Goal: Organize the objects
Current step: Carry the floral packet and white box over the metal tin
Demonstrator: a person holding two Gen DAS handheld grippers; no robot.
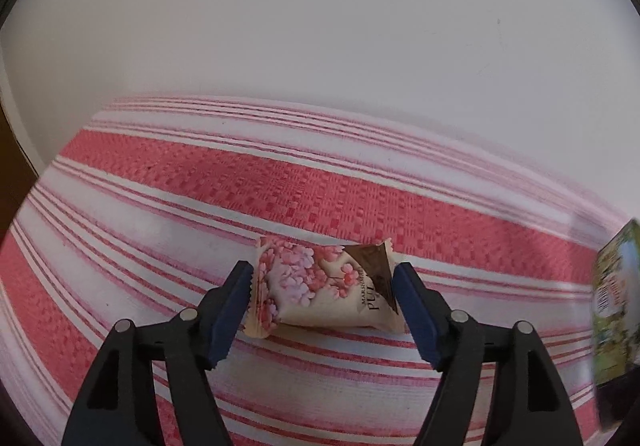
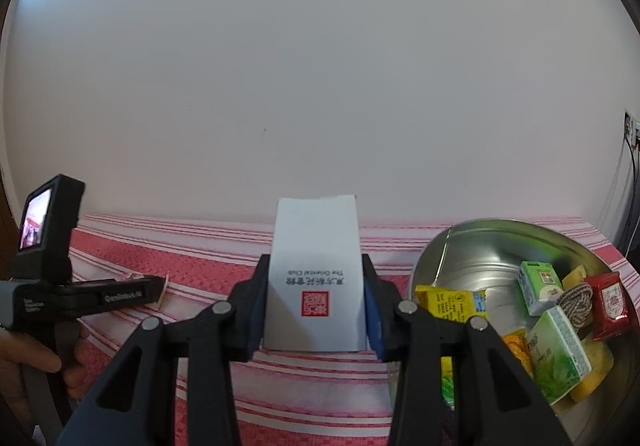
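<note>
Surface: a red-and-white striped cloth [image 1: 280,189] covers it, running back to a plain pale wall [image 2: 320,65].
Metal bowl: the metal bowl [image 2: 472,246] sits on the cloth at the right of the right wrist view and already holds several small packets, among them a yellow box [image 2: 448,304], green cartons [image 2: 558,354] and a red sachet [image 2: 610,304].
White box: the white box [image 2: 316,278], printed with a red seal, stands upright between the pads of the right hand-held gripper [image 2: 316,320], just left of the bowl.
Right hand-held gripper: partly closed, its pads pressed on both sides of the white box, so it has hold of it.
Left hand-held gripper: the left hand-held gripper [image 1: 322,310] is open wide and tilted down over the cloth; a person's hand [image 2: 60,362] carries it.
Snack packet: a pillow-shaped snack packet [image 1: 324,286] with pink blossoms lies on the cloth between the open pads, which sit at its two crimped ends without squeezing it.
Step in hand: judged from this, the left side is lining up a pick of the packet while the right carries the box.
Next move: probably close on the packet's puffed middle, gently since the wrapper will crumple, then lift towards the bowl.
</note>
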